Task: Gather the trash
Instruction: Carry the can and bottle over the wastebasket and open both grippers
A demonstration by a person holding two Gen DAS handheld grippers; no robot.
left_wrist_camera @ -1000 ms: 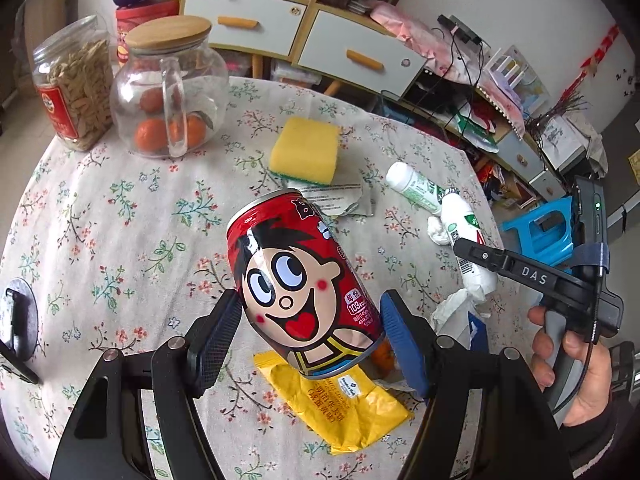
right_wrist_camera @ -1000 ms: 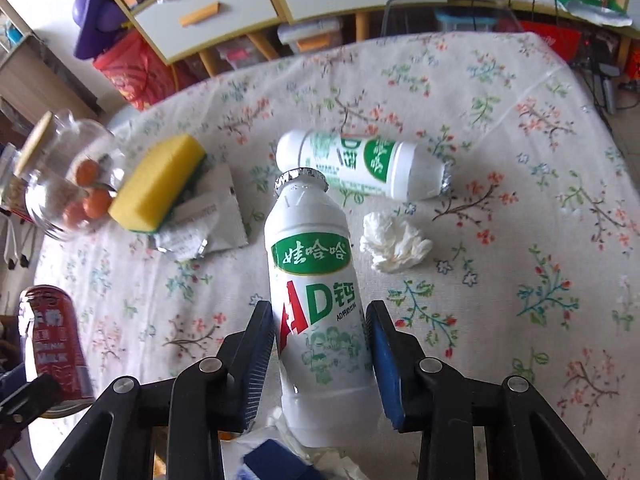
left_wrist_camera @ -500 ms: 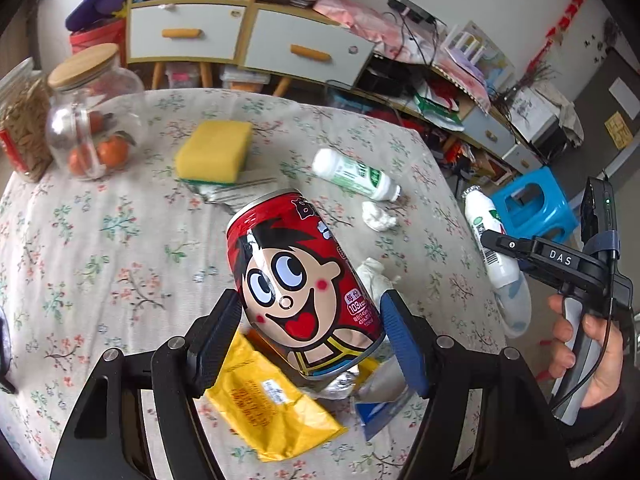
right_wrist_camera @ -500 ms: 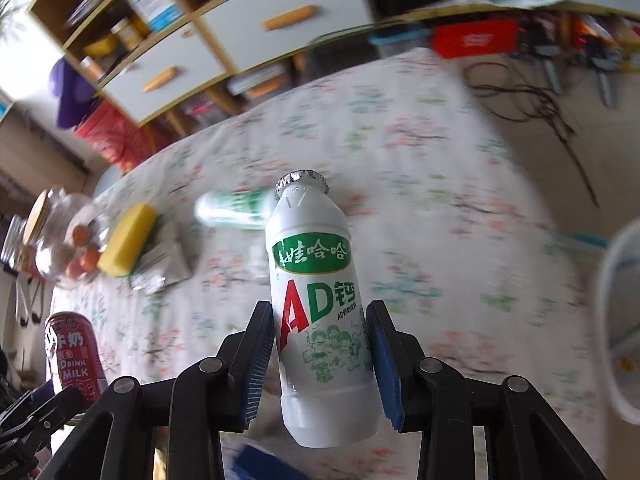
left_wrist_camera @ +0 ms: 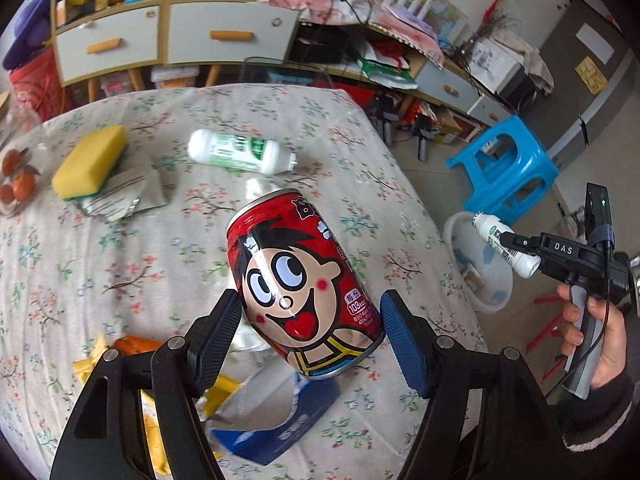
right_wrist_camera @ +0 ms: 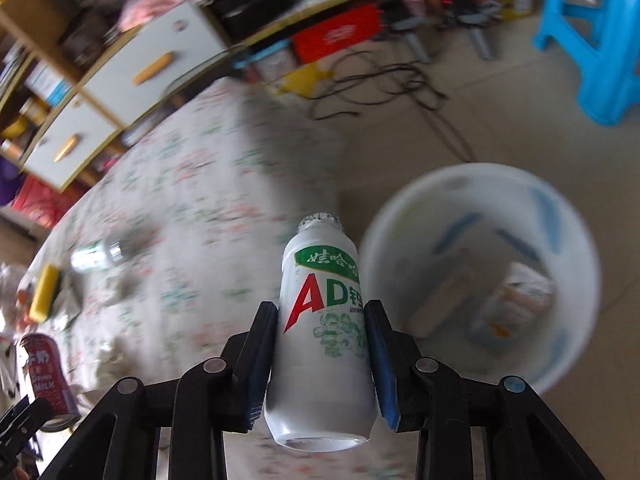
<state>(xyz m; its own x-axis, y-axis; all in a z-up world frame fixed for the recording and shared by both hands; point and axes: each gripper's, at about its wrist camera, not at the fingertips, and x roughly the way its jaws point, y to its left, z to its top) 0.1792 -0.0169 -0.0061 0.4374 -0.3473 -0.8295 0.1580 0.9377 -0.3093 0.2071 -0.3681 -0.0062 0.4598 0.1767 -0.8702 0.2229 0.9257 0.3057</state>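
My left gripper is shut on a red milk can with a cartoon face, held above the table's right part. My right gripper is shut on a white AD bottle, held off the table's edge beside a white trash bin on the floor; the bin holds some packaging. In the left wrist view the right gripper holds the bottle over the bin. Another white bottle lies on the floral tablecloth.
A yellow sponge lies on a foil wrapper. A yellow packet and a blue torn wrapper lie under the left gripper. A blue stool stands beyond the bin. Cabinets line the back.
Both grippers have swung right with their loads. The right one has left the table and now holds the bottle by the bin; the bin has come into view.
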